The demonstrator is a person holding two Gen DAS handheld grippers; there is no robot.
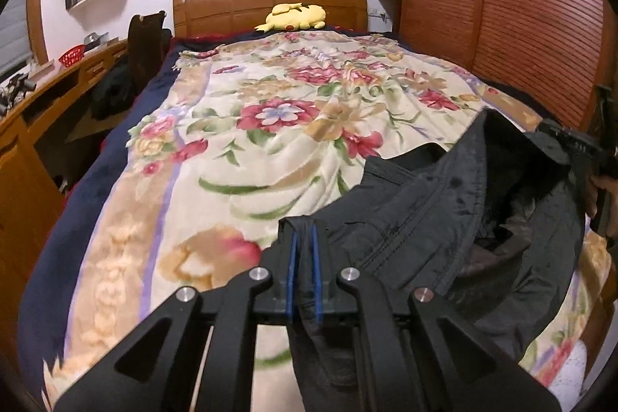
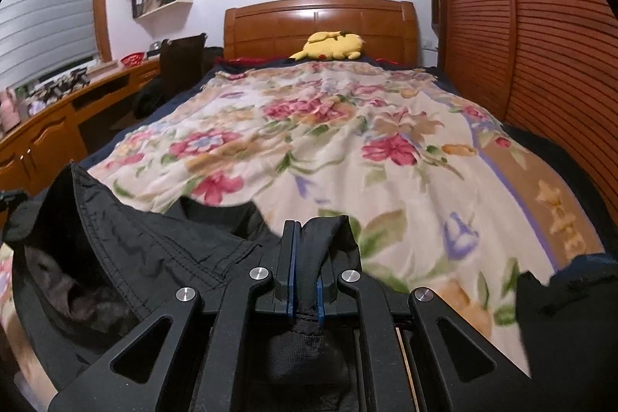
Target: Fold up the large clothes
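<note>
Left gripper (image 1: 304, 238): both blue-padded fingers are closed on a fold of the black jacket (image 1: 444, 211), with dark fabric pinched between the pads and hanging down below them. Right gripper (image 2: 309, 238): its fingers are likewise clamped on a bunched edge of the same jacket (image 2: 146, 250), the cloth rising between the pads and draping over the right-hand finger. In the left wrist view the right gripper (image 1: 579, 145) appears at the frame's right edge, touching the jacket's far side; its finger position cannot be determined from that view. The jacket hangs spread between the two grippers over the near end of the bed, with its opening and dark lining visible. Beneath it lies a floral blanket (image 1: 270, 111) covering the bed. A yellow plush toy (image 2: 332, 46) rests against the wooden headboard (image 2: 320, 22). A slatted wooden wardrobe (image 2: 540, 45) stands beside the bed.
</note>
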